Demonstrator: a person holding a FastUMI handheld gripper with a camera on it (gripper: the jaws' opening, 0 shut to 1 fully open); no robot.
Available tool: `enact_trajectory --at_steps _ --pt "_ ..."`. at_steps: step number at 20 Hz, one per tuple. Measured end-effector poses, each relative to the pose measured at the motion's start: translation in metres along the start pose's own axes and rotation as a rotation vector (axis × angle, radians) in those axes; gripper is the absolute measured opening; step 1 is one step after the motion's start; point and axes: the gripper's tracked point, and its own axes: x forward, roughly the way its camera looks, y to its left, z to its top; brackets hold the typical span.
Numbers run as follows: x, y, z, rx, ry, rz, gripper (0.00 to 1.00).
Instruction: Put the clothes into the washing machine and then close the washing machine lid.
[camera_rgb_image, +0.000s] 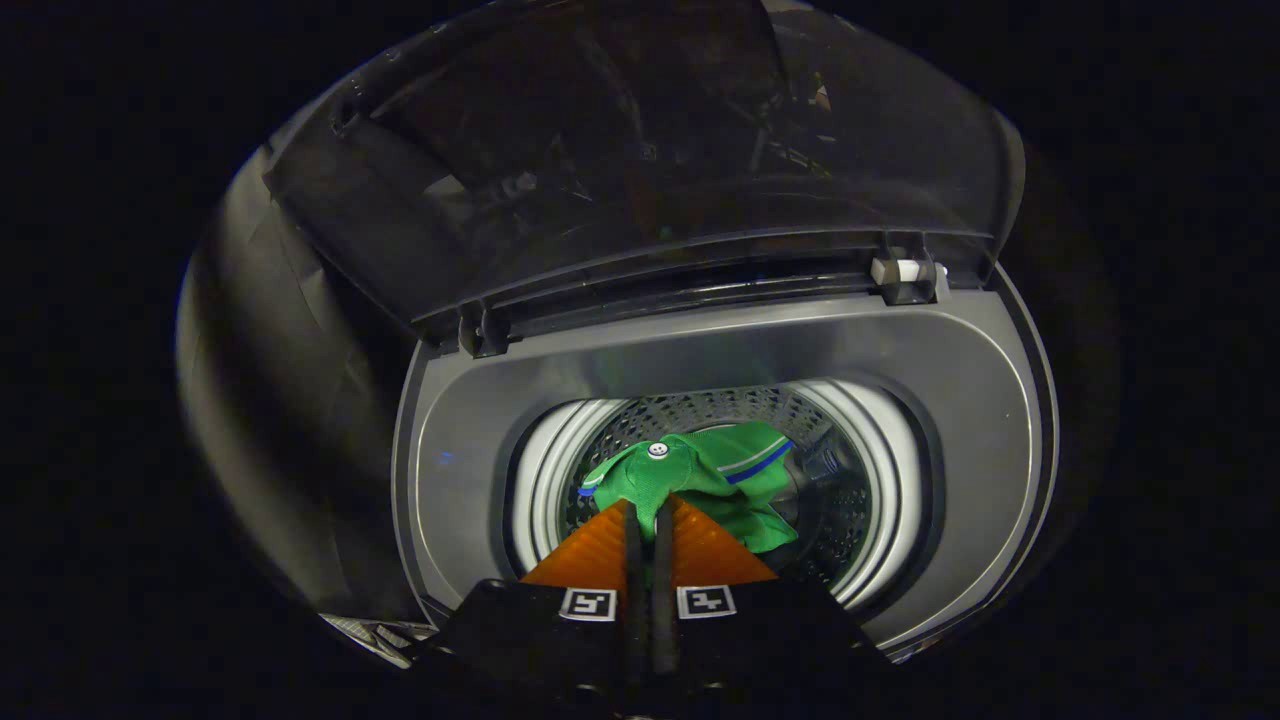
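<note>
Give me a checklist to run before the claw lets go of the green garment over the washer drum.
1. Claw pinched on the green cloth garment with a white button: ok.
2. Garment over the perforated metal drum: ok.
3. Dark translucent washer lid raised, opening free: ok.
4. Garment clear of the grey plastic top rim: ok.
5. Other items in the drum: cannot tell.

My gripper (648, 510) fingers cover the near part of the green garment (715, 475), so I cannot tell how they hold it. The drum (850, 490) bottom is hidden under the cloth.
</note>
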Motion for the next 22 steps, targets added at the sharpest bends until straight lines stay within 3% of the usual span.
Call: enact_trajectory --at_steps 2,3,8,17,22 --pt "0.002 -0.002 -0.004 0.004 0.02 -0.009 0.09" --pt "0.001 -0.003 -0.011 0.0 0.041 -0.019 0.15" --pt "-0.003 -0.007 -0.01 -0.008 0.011 -0.033 0.99" --pt "-0.023 -0.004 -0.004 -0.067 -0.036 -0.032 0.99" --pt "-0.061 0.007 0.027 -0.126 -0.135 -0.021 0.99"
